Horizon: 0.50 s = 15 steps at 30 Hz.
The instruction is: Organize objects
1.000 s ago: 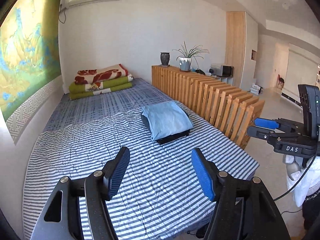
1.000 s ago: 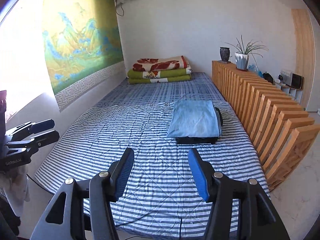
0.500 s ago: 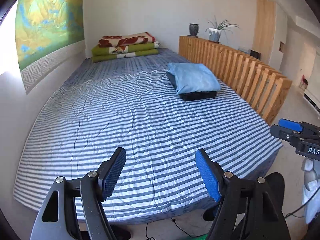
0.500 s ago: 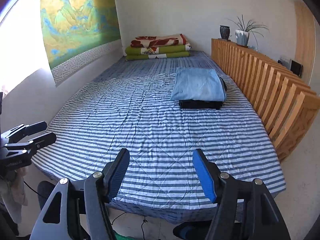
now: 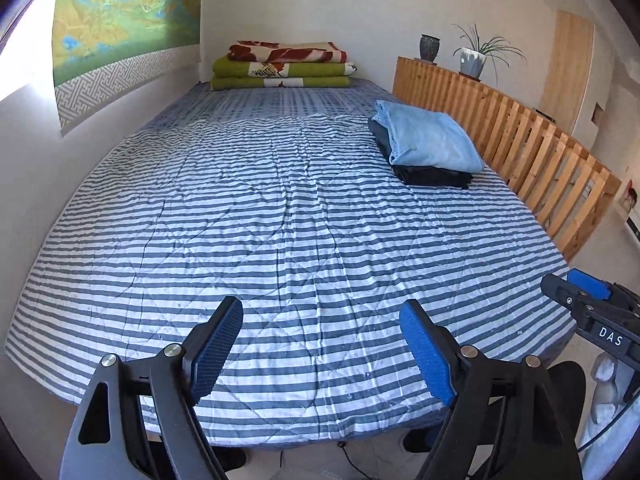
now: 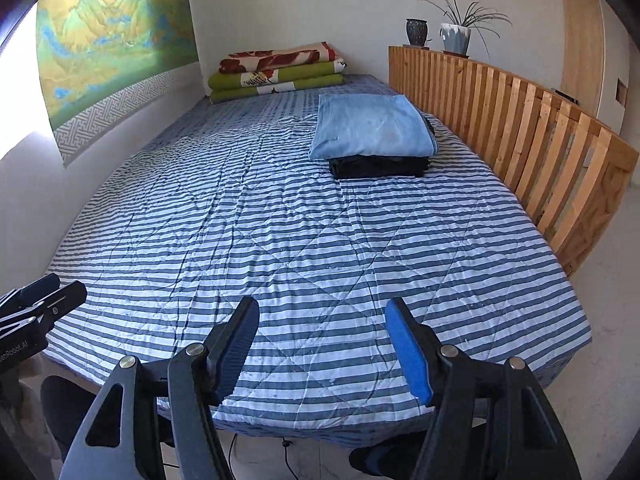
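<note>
Blue-and-white striped cotton, quilted in diamonds and finely creased, covers the bed [image 5: 288, 216] that fills the view ahead of both tools. The left hand-held gripper [image 5: 322, 350] has black angular arms and ribbed blue pads; its jaws are opening, with nothing between them but the quilt's near edge far below. The right hand-held gripper [image 6: 322, 346], the same build, stands wide apart and empty.

Well ahead of both, toward the right side of the bed, lies a soft light-blue folded cloth [image 6: 372, 128] stacked squarely on a flat black folded garment [image 6: 380, 166]. Just beyond that stack runs a wooden slatted rail [image 6: 540, 128] of pale upright boards, bearing a dark vase [image 6: 417, 32] and a potted plant [image 6: 460, 28] at its far end. At the far head of the bed sit folded blankets [image 5: 284, 66], green with a red floral one on top. A green landscape wall hanging [image 6: 112, 44] with a grey fret border hangs on the wall to the left. Nothing stands between the grippers and the stack.
</note>
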Motion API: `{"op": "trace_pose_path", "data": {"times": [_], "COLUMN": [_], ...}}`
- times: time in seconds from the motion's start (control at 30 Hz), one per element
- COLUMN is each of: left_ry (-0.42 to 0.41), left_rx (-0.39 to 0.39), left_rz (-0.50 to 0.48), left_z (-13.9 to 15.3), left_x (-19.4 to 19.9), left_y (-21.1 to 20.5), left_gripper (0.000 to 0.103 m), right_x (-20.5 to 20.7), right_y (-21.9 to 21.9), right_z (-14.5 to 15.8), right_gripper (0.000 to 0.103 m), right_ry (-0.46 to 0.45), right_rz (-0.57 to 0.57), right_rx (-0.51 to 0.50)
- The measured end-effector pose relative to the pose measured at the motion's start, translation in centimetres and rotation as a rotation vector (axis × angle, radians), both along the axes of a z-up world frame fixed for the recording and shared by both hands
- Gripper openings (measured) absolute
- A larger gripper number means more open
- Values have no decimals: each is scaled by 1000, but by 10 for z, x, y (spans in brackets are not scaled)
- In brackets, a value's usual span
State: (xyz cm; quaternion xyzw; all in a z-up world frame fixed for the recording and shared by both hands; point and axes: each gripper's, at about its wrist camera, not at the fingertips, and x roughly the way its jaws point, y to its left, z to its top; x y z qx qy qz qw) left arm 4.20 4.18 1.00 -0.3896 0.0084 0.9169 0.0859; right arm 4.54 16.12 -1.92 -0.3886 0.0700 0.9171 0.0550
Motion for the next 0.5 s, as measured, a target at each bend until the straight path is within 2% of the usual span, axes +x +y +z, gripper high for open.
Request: {"op": "trace_pose_path", "data": {"times": [0.5], "left_ry": [-78], "left_rx": [-16], "left_rz": [-48], "left_z": [-32], "left_x": [-50], "left_y": [31], "left_gripper": [92], "right_x": [-39], "right_y": [10], "right_z": [-19], "right_gripper": [62], "right_ry": [-29], "right_rz": [-34], "right_rx": [50]}}
